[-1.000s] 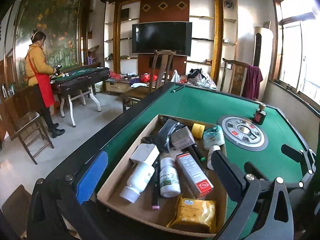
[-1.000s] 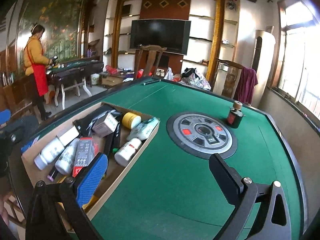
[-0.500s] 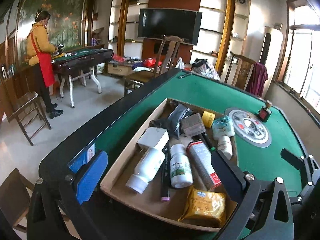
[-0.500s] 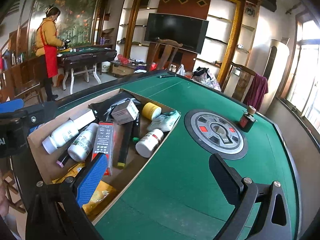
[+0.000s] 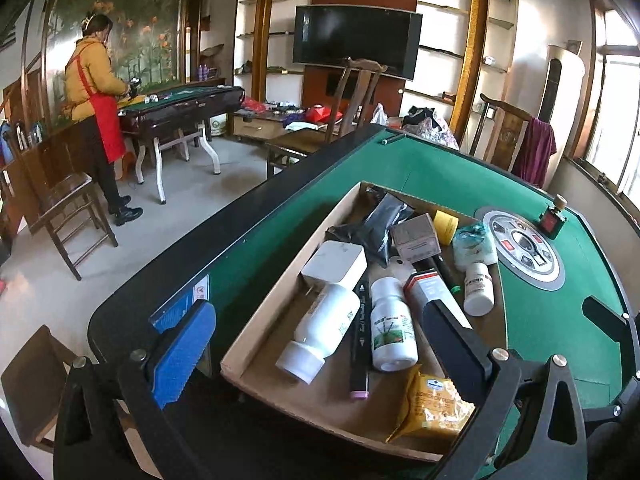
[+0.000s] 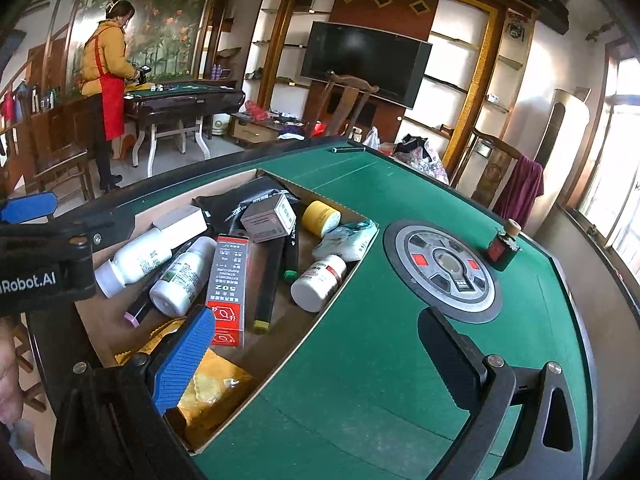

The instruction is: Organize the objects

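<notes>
A shallow cardboard box (image 5: 264, 312) (image 6: 288, 354) lies on the green table (image 5: 420, 172) (image 6: 380, 380). It holds white bottles (image 5: 324, 328) (image 6: 182, 278), a red glue carton (image 6: 228, 292), a yellow packet (image 5: 434, 406) (image 6: 212, 394), a yellow tape roll (image 5: 445, 222) (image 6: 320, 218), a grey box (image 5: 416, 238), black pouches and markers. My left gripper (image 5: 316, 344) is open above the box's near end. My right gripper (image 6: 316, 364) is open over the box's right edge. A small dark bottle (image 5: 553, 218) (image 6: 502, 248) stands apart on the table.
A round grey dial panel (image 5: 524, 248) (image 6: 444, 270) sits in the table's middle. A black rim (image 5: 224, 236) edges the table. Wooden chairs (image 5: 68, 208) stand around. A person in a red apron (image 5: 96, 116) works at another table far left.
Both grippers have pulled back and risen, so the box shows lower and fuller in each view. The right view has swung left toward the box. Nothing in the box has moved.
</notes>
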